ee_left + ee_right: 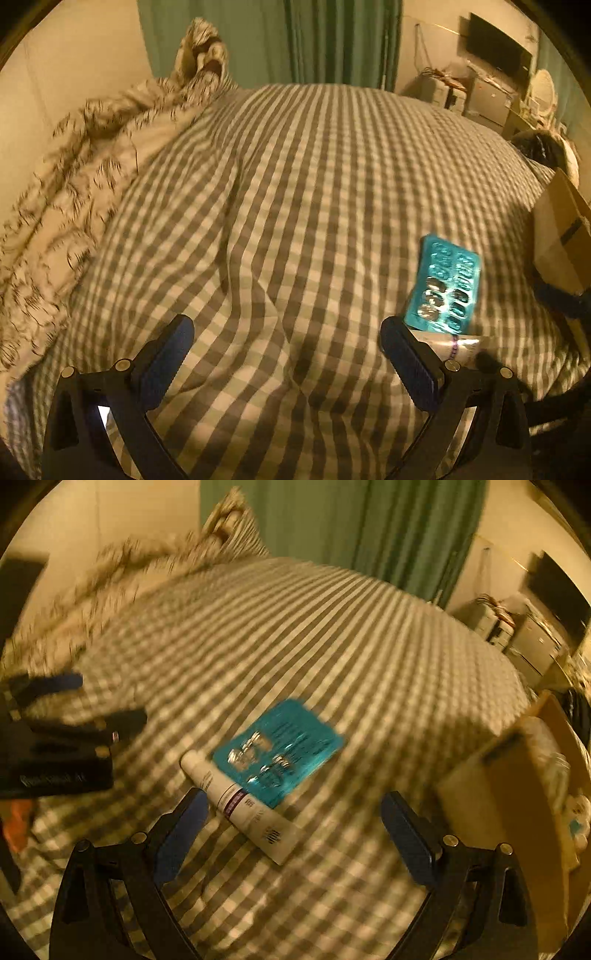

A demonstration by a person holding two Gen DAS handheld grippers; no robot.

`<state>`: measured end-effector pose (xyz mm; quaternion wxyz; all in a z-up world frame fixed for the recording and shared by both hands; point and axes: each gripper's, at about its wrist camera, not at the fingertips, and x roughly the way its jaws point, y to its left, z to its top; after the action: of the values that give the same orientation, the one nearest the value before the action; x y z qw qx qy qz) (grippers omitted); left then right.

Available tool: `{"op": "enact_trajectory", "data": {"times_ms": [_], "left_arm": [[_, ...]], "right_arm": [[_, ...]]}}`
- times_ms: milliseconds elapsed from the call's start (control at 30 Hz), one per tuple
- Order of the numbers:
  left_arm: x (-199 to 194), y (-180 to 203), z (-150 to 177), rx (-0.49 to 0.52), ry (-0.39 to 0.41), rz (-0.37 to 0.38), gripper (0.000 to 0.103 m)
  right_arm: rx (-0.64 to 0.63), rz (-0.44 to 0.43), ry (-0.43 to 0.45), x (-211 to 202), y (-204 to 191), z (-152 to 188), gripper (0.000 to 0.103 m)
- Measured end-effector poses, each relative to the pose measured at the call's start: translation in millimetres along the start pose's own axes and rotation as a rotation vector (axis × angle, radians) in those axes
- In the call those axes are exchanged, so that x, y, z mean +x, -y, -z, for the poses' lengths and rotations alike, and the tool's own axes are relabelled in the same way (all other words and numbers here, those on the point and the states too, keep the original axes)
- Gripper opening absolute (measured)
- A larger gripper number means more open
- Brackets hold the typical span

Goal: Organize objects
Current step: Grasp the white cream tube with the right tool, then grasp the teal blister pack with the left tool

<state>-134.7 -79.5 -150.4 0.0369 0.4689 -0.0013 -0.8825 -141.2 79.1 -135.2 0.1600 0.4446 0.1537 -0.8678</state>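
A teal blister pack (pixel 279 758) lies on the checked bed cover, with a white tube (pixel 240 805) beside it. My right gripper (pixel 291 823) is open and empty, just above the tube. My left gripper (pixel 286 345) is open and empty over bare cover; the blister pack (pixel 445 286) and the tube (pixel 450 345) lie just to its right. The left gripper also shows in the right wrist view (pixel 74 709) at the left edge. An open cardboard box (pixel 517 794) stands at the right, also seen in the left wrist view (pixel 561 243).
A rumpled patterned duvet (pixel 74 177) is heaped along the left of the bed. Green curtains (pixel 295 40) hang behind. A TV (pixel 498 48) and shelves stand at the far right.
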Motion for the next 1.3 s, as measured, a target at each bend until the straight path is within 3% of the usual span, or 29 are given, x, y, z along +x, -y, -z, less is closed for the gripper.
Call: {"op": "enact_trajectory", "data": {"times_ms": [133, 200, 267, 400, 467, 667, 800, 1000, 1100, 1300], "left_arm": [[12, -7, 2, -0.031, -0.040, 0.000, 0.103], [15, -8, 3, -0.036, -0.044, 0.005, 0.103], [15, -8, 4, -0.034, -0.045, 0.007, 0.103], [11, -8, 4, -0.035, -0.033, 0.018, 0.103], [7, -10, 6, -0.044, -0.022, 0.029, 0.103], [-1, -6, 2, -0.025, 0.000, 0.029, 0.103], [-10, 17, -1, 0.060, 0.035, 0.031, 0.103], [-9, 70, -6, 0.192, 0.062, 0.146, 0.103], [4, 89, -9, 0.236, 0.046, 0.200, 0.103], [34, 116, -12, 0.332, 0.027, 0.221, 0.103]], "right_arm": [[-0.035, -0.051, -0.033, 26, -13, 0, 0.094], [-0.021, -0.072, -0.088, 42, -14, 2, 0.082], [-0.005, -0.098, -0.132, 52, -14, 6, 0.063], [0.001, -0.097, -0.145, 43, -17, 13, 0.037], [0.026, -0.110, -0.143, 34, -15, 19, 0.018], [0.136, -0.100, -0.072, -11, 6, 31, 0.013], [0.207, -0.044, -0.027, -28, 26, 31, 0.013], [0.294, 0.068, -0.016, -31, 62, 31, 0.013], [0.344, 0.067, -0.021, -30, 78, 33, 0.013], [0.391, 0.055, -0.064, -13, 93, 38, 0.013]]}}
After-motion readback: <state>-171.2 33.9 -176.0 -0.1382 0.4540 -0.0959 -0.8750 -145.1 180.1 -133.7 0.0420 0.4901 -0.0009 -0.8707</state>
